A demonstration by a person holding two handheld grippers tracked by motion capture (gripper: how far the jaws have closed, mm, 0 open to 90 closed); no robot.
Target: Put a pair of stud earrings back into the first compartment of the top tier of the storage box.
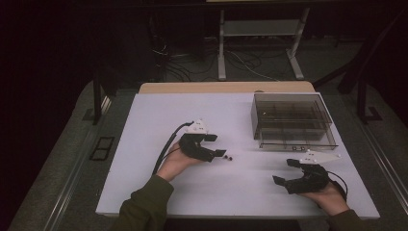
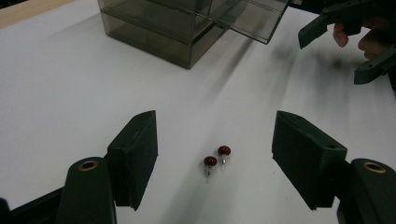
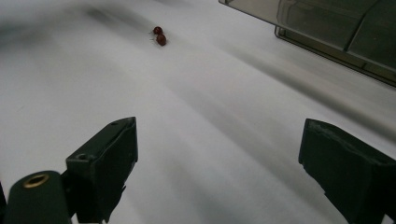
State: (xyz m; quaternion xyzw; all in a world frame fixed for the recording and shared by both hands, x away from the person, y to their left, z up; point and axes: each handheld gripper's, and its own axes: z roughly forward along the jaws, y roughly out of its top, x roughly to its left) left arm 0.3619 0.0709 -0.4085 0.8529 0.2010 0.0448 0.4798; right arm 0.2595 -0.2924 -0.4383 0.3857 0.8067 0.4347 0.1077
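Two small dark-red ear studs (image 1: 230, 157) lie side by side on the white table (image 1: 159, 115). They rest just right of my left gripper (image 1: 217, 145), which is open and empty. In the left gripper view the studs (image 2: 217, 157) lie on the table between and a little ahead of the spread jaws of that gripper (image 2: 215, 135). My right gripper (image 1: 284, 171) is open and empty near the front right, well away from the studs. In the right gripper view the studs (image 3: 159, 35) lie far ahead to the left of the open gripper (image 3: 219, 135).
A smoky see-through box (image 1: 291, 113) stands at the back right, with a low drawer (image 1: 296, 140) pulled out toward me. The box (image 2: 187, 32) and the right gripper (image 2: 345, 42) also appear in the left gripper view. Box edge (image 3: 327, 23).
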